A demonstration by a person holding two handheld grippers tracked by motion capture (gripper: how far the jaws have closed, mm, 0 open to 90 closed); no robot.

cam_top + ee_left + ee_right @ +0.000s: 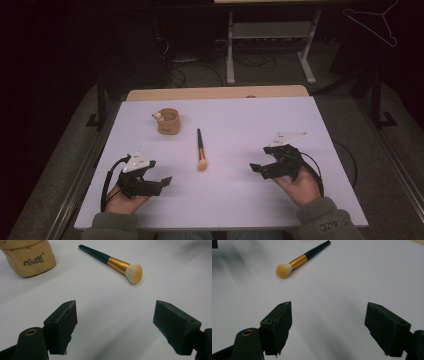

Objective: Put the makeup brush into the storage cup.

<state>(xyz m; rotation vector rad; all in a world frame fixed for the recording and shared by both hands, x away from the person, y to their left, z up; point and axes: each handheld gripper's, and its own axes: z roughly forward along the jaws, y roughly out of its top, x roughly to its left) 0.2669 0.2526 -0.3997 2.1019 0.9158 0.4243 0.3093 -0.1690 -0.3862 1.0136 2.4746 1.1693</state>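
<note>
makeup brush (201, 150) flat on the white worktop (240, 200) at frame centre, bristles toward the bottom, between left gripper (161, 183) at lower left and right gripper (256, 168) at lower right. both fingers spread wide, grasping nothing. tan cup (168, 121) upper left of brush.

Dim room, white table (310, 130), grey floor (280, 75)
</note>
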